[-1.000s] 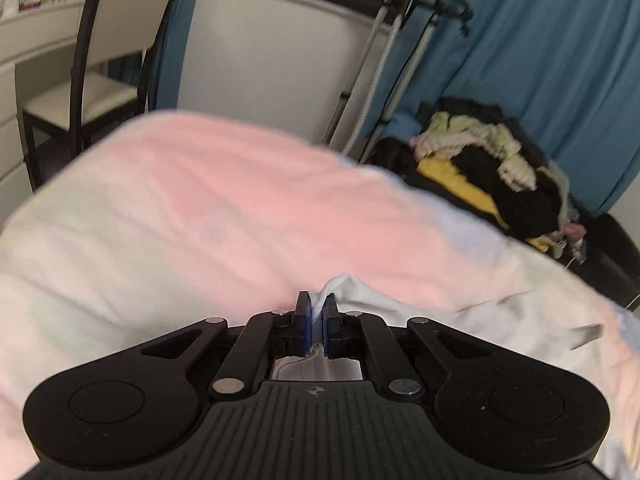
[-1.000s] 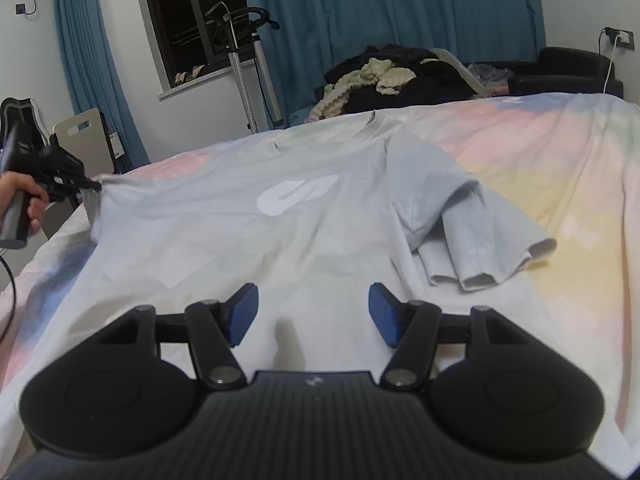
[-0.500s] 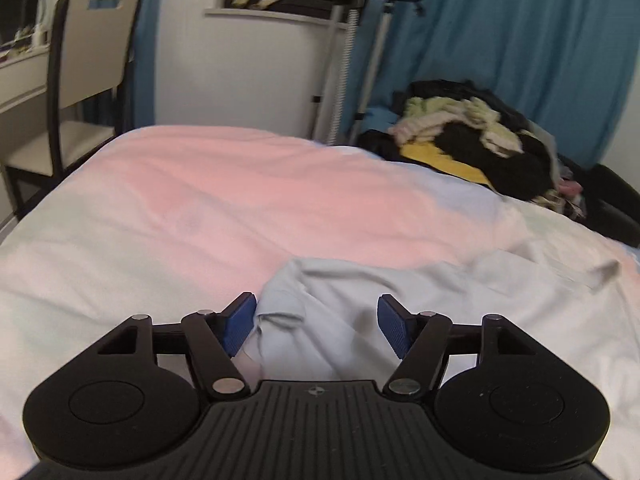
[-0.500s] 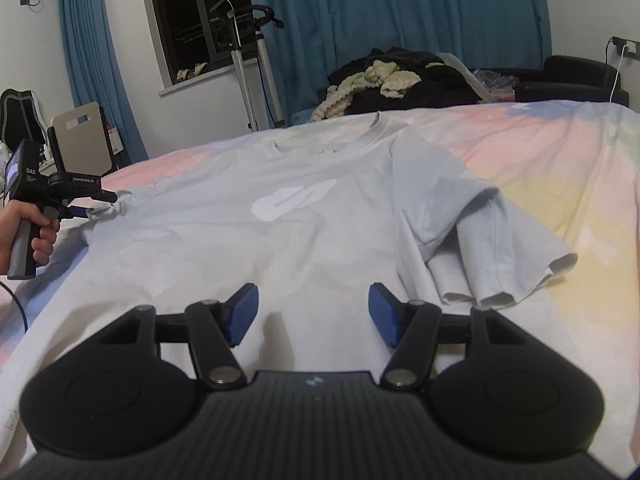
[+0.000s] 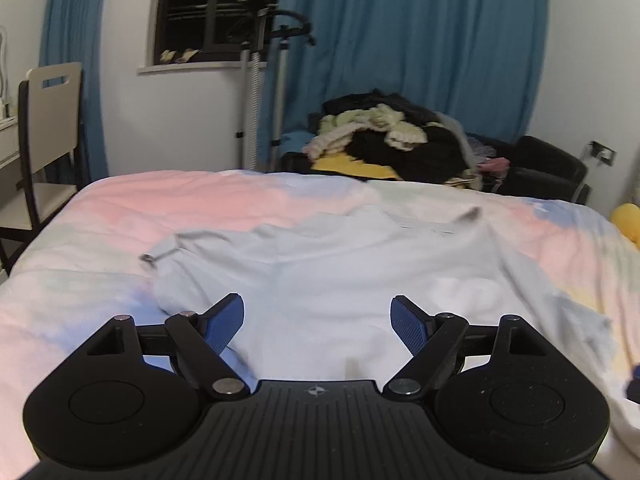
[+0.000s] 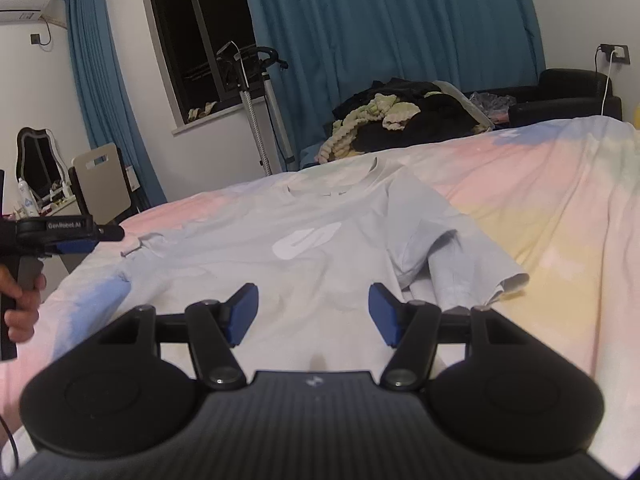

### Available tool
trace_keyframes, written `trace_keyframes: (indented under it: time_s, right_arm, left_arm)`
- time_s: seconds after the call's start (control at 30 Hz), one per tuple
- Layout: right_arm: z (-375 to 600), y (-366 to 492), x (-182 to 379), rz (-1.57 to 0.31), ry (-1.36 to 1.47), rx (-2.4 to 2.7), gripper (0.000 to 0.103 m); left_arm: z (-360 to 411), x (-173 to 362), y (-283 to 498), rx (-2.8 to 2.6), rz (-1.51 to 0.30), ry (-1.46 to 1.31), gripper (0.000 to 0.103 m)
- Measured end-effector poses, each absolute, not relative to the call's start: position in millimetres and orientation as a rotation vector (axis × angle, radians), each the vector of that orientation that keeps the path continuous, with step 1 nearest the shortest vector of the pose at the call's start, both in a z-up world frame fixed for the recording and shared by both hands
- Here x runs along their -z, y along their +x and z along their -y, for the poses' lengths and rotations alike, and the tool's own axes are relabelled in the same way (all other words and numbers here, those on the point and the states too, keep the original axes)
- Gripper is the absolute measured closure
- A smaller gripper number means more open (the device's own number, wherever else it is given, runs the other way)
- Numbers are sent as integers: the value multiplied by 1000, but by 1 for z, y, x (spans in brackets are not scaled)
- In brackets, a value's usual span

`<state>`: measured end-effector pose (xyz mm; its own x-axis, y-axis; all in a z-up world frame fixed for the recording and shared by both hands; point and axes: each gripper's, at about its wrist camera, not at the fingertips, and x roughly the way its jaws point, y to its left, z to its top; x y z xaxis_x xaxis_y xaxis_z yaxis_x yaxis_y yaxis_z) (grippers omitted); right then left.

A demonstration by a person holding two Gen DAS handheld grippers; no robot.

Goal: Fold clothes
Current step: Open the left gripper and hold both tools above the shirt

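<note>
A pale blue T-shirt with a white logo lies spread front-up on the bed, neck at the far end. Its right sleeve is folded and rumpled; its left sleeve lies loose near the bed's left side. My left gripper hovers open above the shirt's lower left part, nothing between its blue pads. In the right wrist view the left gripper is held by a hand at the far left. My right gripper is open over the shirt's hem, empty.
The bed has a pastel pink, yellow and blue cover. A heap of dark and cream clothes lies beyond the bed by the blue curtain. A chair and desk stand left; a metal stand is under the window.
My left gripper, shut on the shirt's left sleeve a second ago, opened and let it go, then drew back and swung right. The right gripper stayed open, barely moving.
</note>
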<state>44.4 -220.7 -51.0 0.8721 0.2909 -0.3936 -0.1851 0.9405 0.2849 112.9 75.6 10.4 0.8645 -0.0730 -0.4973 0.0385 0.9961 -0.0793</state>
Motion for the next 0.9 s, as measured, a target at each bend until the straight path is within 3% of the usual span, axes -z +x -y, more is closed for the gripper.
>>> trace_keyframes:
  time_s: [0.23, 0.47, 0.6, 0.7, 0.9]
  right_arm:
    - [223, 28, 47, -434, 229, -240, 41]
    - [220, 30, 48, -420, 203, -208, 39]
    - [219, 33, 52, -420, 191, -206, 32]
    - [221, 36, 55, -416, 202, -201, 14]
    - [218, 44, 56, -416, 188, -200, 7]
  left_arm:
    - [-28, 9, 39, 167, -456, -131, 12]
    - [-15, 26, 35, 198, -510, -84, 11]
    - [-14, 31, 36, 192, -520, -98, 10]
    - [-14, 35, 36, 188, -527, -108, 9]
    - [-10, 37, 33, 200, -519, -92, 6]
